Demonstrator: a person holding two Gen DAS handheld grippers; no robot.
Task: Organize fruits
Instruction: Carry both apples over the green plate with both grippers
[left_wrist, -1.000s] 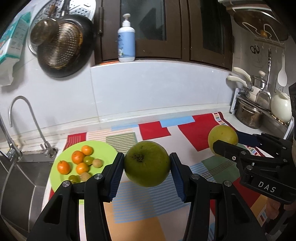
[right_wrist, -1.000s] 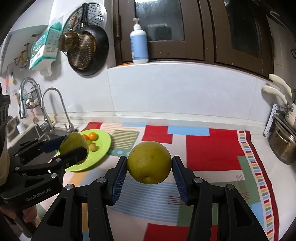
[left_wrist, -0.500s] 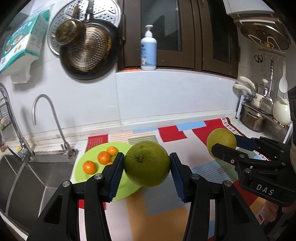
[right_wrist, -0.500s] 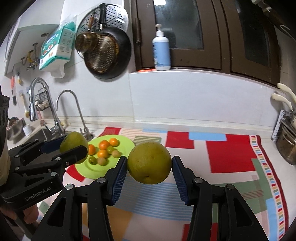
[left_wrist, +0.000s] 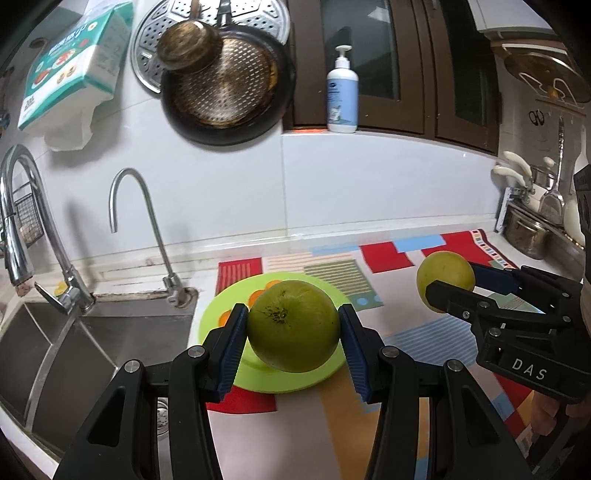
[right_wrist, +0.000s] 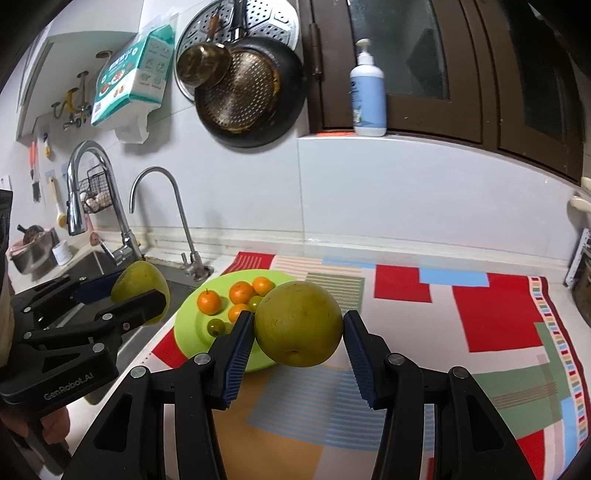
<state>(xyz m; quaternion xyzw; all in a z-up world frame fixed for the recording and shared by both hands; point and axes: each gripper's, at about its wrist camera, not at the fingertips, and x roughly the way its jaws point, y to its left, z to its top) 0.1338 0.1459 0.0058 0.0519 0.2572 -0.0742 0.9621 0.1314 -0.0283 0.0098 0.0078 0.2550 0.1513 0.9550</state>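
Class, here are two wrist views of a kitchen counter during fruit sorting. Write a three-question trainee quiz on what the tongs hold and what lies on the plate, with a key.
1. True or false: the left tongs grip a round green fruit.
2. What do the right tongs hold? A) a white pump bottle B) a round yellow-green fruit C) nothing
3. Fill in: the small orange fruits lie on a round lime-green ____.

Key: 1 true; 2 B; 3 plate.
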